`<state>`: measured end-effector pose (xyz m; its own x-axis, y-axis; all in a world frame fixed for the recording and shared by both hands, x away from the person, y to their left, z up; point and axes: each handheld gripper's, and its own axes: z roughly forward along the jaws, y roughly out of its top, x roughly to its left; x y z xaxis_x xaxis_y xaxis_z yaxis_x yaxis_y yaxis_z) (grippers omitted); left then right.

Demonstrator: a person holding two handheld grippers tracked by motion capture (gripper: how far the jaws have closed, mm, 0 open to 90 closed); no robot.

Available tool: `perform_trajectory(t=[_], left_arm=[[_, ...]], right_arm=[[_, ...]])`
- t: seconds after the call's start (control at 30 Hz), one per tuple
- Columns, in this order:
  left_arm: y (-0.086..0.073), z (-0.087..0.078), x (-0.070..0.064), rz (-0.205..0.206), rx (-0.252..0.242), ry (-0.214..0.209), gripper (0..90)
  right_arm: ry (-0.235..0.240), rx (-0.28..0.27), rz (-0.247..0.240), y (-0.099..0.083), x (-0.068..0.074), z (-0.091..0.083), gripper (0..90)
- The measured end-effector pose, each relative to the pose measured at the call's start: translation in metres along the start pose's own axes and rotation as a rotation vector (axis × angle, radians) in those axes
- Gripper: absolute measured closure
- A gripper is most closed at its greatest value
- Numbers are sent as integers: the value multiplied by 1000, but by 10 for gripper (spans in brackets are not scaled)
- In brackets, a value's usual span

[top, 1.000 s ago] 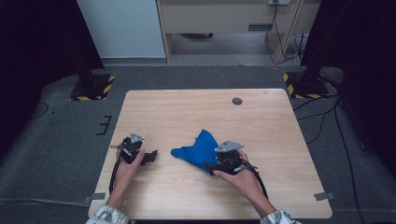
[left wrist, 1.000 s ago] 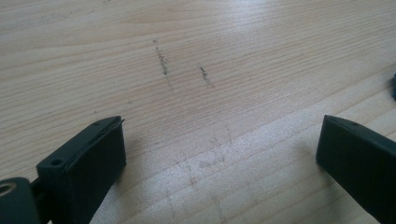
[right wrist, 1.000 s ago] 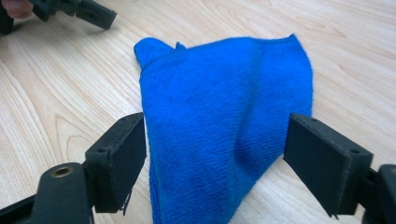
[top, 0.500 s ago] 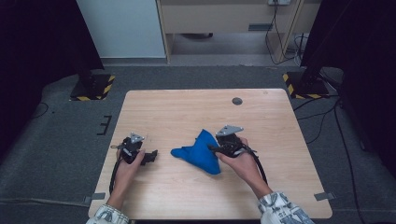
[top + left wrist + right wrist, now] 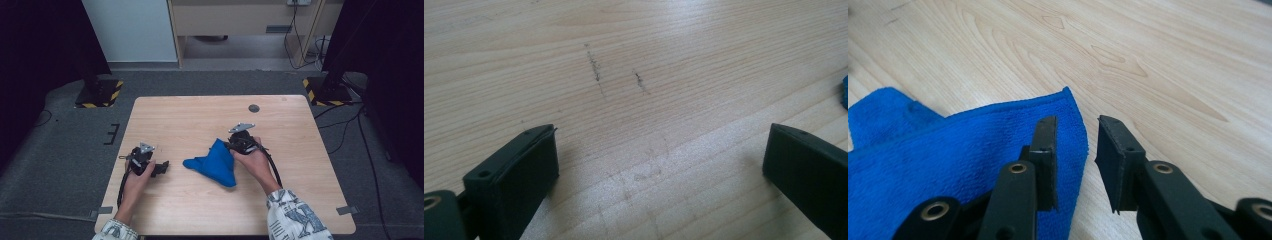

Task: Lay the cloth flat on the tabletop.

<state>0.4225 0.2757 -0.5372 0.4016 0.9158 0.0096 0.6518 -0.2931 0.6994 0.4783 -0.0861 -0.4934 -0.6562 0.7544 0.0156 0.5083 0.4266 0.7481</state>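
Cloth [image 5: 214,162] is lain left-to-right, its right corner straddled by the slightly parted right gripper [image 5: 1075,150], unpinched, while the wide-spread left gripper [image 5: 659,165] is kept left, apart.

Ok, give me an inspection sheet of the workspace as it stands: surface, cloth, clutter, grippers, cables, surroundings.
Surface: wooden table, light grain, a few dark scuff marks; a round dark cap near the far edge.
Job's things: blue cloth, crumpled, lying mid-table.
Clutter: nothing seen.
Grippers: left gripper open wide over bare wood, apart from the cloth; right gripper slightly open at the cloth's edge, one jaw over the cloth, the other over bare wood.
Cables: one cable trails from the right gripper along the forearm; another from the left.
Surroundings: grey floor, black stands with yellow-striped bases, pale cabinet behind.
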Motion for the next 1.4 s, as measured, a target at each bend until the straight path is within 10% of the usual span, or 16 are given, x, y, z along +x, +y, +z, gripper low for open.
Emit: perform_trajectory(t=[0.47, 0.7, 1.07, 1.4], left_arm=[[0, 0, -1, 1, -1, -4, 7], [1, 1, -1, 4, 0, -5, 7], [1, 1, -2, 5, -1, -6, 9], [9, -2, -16, 42, 3, -40, 109]], right_arm=[[49, 3, 97, 5, -11, 29, 476], [25, 77, 22, 15, 4, 46, 367], [62, 122, -15, 9, 11, 52, 841], [115, -33, 20, -1, 5, 7, 861]])
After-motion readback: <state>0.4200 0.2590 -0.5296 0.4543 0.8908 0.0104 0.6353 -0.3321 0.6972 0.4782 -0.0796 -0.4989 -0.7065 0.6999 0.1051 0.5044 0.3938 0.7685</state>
